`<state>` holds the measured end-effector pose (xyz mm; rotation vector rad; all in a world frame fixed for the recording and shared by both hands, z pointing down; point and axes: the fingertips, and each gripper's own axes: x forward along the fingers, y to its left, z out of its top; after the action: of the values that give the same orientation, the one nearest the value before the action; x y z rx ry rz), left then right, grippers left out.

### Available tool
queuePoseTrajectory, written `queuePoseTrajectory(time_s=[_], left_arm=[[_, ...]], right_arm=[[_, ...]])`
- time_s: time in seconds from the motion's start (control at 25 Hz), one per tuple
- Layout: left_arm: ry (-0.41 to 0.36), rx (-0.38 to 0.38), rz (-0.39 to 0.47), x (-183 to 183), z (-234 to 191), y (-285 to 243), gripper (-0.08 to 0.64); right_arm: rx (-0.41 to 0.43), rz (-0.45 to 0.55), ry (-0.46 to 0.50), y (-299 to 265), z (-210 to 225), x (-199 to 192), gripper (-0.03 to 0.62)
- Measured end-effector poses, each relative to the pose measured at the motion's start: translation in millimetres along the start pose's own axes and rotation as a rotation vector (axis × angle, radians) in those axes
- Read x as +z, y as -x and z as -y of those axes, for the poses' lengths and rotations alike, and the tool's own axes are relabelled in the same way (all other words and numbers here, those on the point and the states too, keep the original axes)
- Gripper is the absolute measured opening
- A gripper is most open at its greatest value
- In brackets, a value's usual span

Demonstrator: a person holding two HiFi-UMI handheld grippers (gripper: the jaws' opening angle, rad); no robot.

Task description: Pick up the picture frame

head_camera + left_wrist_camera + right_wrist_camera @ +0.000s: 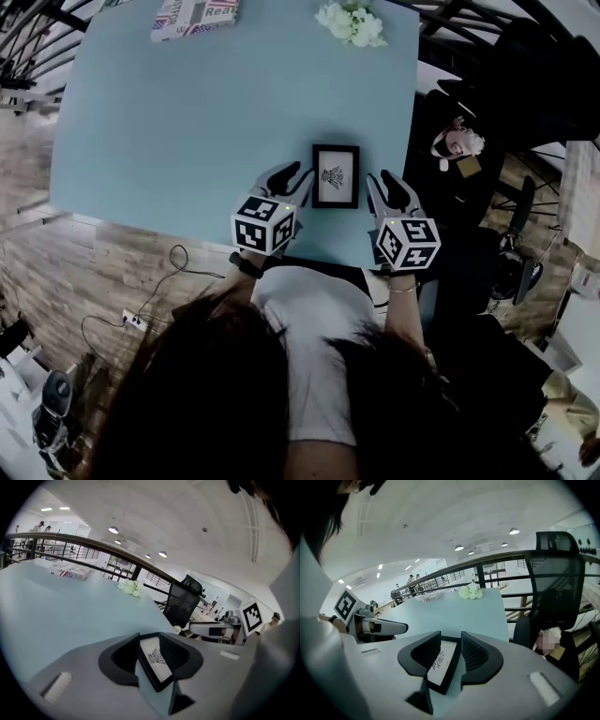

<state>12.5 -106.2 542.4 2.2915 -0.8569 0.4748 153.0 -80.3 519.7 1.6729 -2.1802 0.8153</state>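
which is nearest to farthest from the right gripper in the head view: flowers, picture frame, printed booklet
1. picture frame, just left of the right gripper
2. white flowers, at the table's far edge
3. printed booklet, at the far left corner

A blue table (187,122) stands on wooden floor (84,272).

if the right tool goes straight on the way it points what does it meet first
Probably the small black picture frame flat on the pale blue table; its right edge lines up between the open jaws of the right tool. Depth is unclear.
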Motion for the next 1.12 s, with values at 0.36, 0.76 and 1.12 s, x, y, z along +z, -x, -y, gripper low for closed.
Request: queuePoseTrajectory(time_s=[0.36, 0.76, 1.12], left_arm=[[0.084, -0.017, -0.077, -32, -5, -21, 0.138], [0.127, 0.014, -0.157, -52, -11, -43, 0.138], [0.198, 0.03, -0.214, -65, -12, -55, 0.138]], right_arm=[[0.049, -0.118, -0.078, -25, 3, -37, 0.137], [0.071, -0.208, -0.158, -45, 10, -67, 0.137], [0.13, -0.263, -0.297, -53, 14, -78, 0.137]])
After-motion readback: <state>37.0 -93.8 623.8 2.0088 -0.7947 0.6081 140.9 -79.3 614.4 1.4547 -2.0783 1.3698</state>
